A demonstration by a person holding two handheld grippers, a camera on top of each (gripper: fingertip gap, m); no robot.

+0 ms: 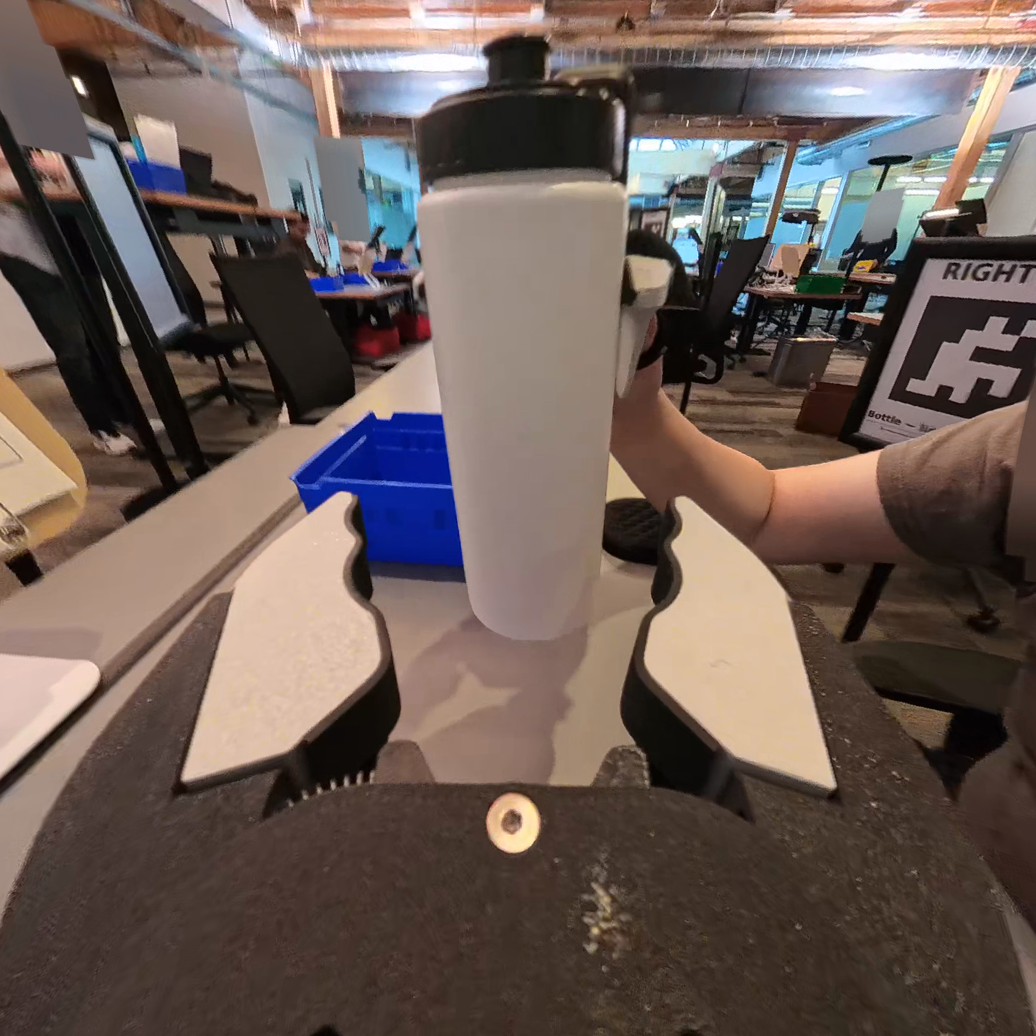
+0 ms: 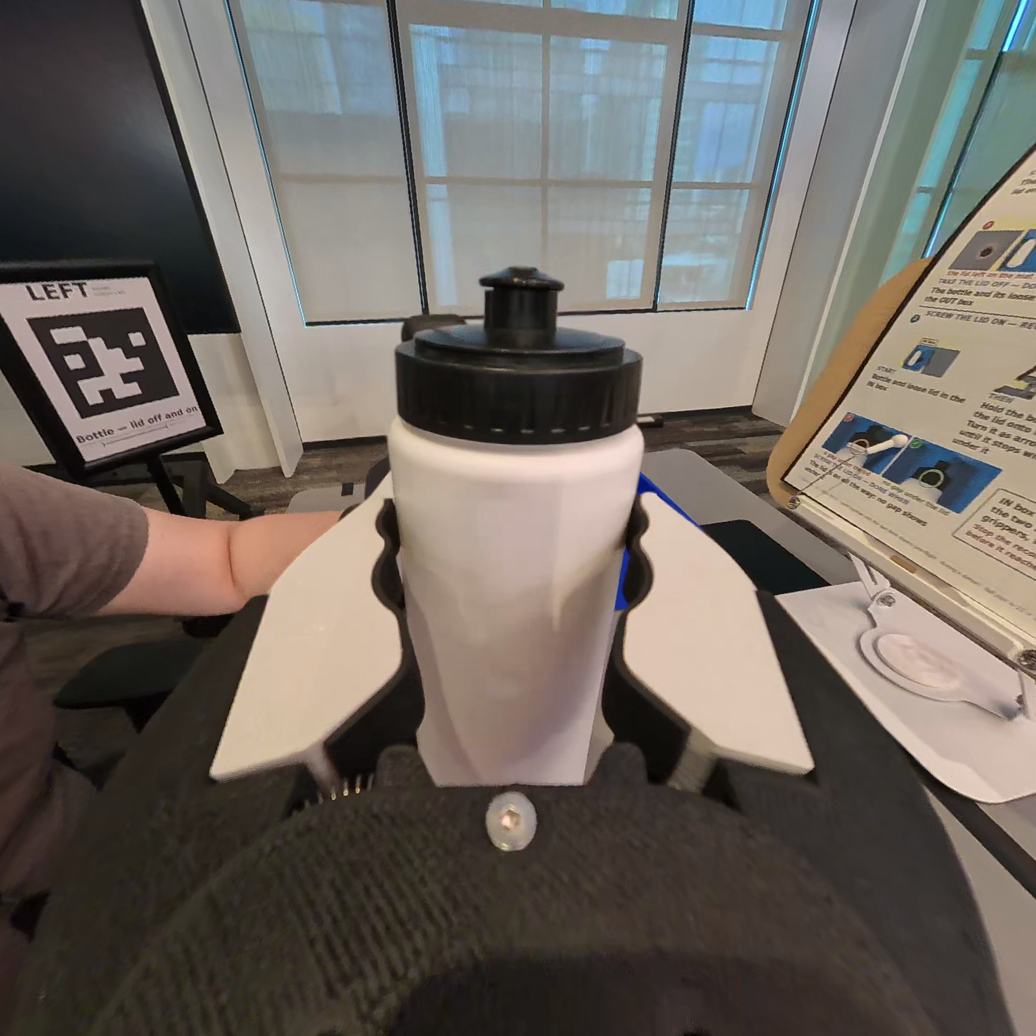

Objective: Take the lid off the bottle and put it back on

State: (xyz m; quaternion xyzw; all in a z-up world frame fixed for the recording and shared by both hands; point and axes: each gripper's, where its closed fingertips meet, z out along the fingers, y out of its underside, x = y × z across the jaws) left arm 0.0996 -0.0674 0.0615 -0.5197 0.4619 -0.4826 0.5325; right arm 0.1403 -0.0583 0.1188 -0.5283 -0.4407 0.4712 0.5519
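I have the white bottle [image 2: 513, 605] clamped upright between the two fingers of my right gripper [image 2: 513, 555], whose black pads press on both sides of its body below the shoulder. The black lid [image 2: 518, 387] sits on top of the bottle, its pull spout pointing up. From the left wrist view, the bottle [image 1: 524, 403] stands on the grey table [image 1: 168, 549], and my left gripper [image 1: 513, 549] is spread wide in front of it, fingers apart from the bottle and gripping nothing. A blue bin [image 1: 392, 488] lies just behind the bottle to its left, and a round black mat [image 1: 636, 527] shows behind it to its right. Past the bottle on the right side, one white finger [image 1: 639, 314] of the right gripper touches its wall.
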